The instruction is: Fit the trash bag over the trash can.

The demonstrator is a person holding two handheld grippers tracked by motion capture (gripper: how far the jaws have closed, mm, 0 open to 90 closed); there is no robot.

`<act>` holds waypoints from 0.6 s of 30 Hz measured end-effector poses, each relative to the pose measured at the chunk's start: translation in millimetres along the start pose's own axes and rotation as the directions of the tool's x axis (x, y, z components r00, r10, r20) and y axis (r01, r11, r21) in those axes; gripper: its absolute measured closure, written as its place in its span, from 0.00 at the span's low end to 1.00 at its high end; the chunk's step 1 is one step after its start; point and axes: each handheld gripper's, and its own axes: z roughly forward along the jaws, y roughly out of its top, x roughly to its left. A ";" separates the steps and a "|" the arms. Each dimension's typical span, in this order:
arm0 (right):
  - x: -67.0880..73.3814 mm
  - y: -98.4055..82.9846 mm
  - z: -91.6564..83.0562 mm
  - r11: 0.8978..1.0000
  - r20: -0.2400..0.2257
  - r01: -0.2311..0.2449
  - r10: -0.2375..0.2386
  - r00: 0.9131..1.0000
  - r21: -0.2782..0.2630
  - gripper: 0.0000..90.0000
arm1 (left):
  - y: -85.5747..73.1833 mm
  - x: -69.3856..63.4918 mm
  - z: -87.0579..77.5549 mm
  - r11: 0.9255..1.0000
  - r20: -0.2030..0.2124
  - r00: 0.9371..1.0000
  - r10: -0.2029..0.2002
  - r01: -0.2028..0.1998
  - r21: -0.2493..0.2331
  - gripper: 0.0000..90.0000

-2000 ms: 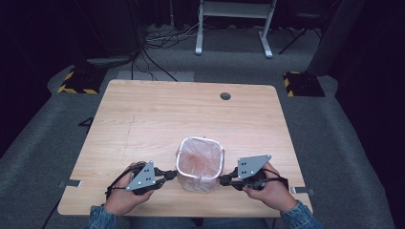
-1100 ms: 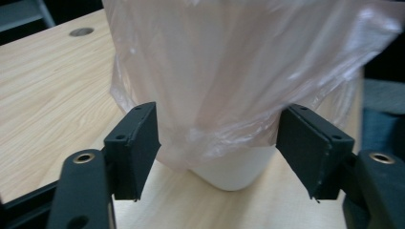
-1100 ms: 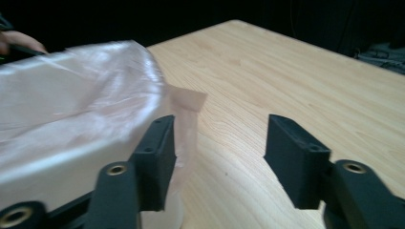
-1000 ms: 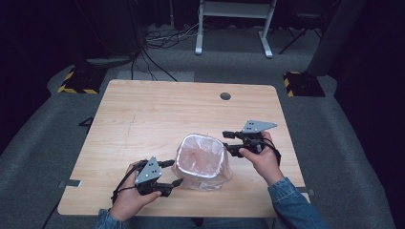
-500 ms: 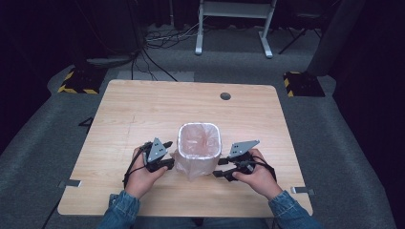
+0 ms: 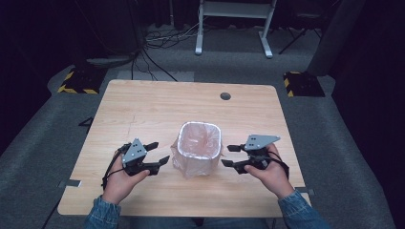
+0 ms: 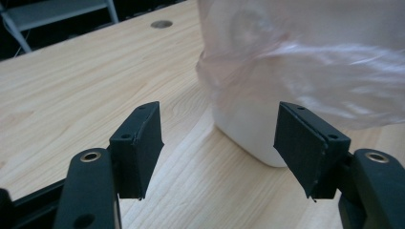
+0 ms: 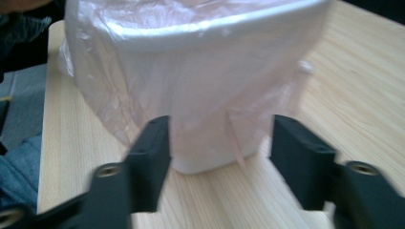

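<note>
High view: a small white bin (image 6: 199, 145), lined with a thin pink bag (image 6: 187, 167) folded over its rim, is stood upright near the front middle of the tabletop (image 6: 143, 109), within easy reach of both hands. The left tongs (image 6: 159, 153) are held just beside its left flank, the right tongs (image 6: 228, 155) just beside its right, both levelled at the slack film, presumably so the liner can be dressed from two sides at once. Left gripper view: the jaws are set wide, having just been opening, with nothing between them; the bin (image 7: 248, 129) and drooping bag (image 7: 334, 81) are placed ahead and to the right, untouched. Right gripper view: the jaws are held partly open and apart from the bin (image 8: 205, 95); a loose strip of bag (image 8: 234, 138) is seen hanging in the gap, but no pad is pressed on it, so nothing is held. The bag's hem is judged the next thing to be taken.
</note>
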 end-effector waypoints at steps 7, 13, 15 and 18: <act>-7.2 -10.4 29.9 0.993 -0.049 0.024 -0.019 0.999 0.116 1.00 | 3.7 -0.4 -3.7 0.995 0.052 0.998 -0.024 0.029 -0.100 0.36; -13.7 -32.4 42.2 0.983 -0.056 -0.014 0.024 0.998 0.184 1.00 | 4.1 -10.8 13.7 0.996 0.141 0.990 0.015 -0.002 -0.086 0.36; -14.3 -35.5 39.4 0.983 -0.061 -0.026 0.038 0.997 0.180 1.00 | 2.4 -14.4 20.5 0.998 0.140 0.989 0.042 -0.035 -0.053 0.36; -11.8 -33.4 17.0 0.994 -0.005 -0.018 0.019 1.000 0.110 0.62 | -0.2 -17.1 27.4 0.999 0.169 0.985 0.043 -0.043 -0.005 0.47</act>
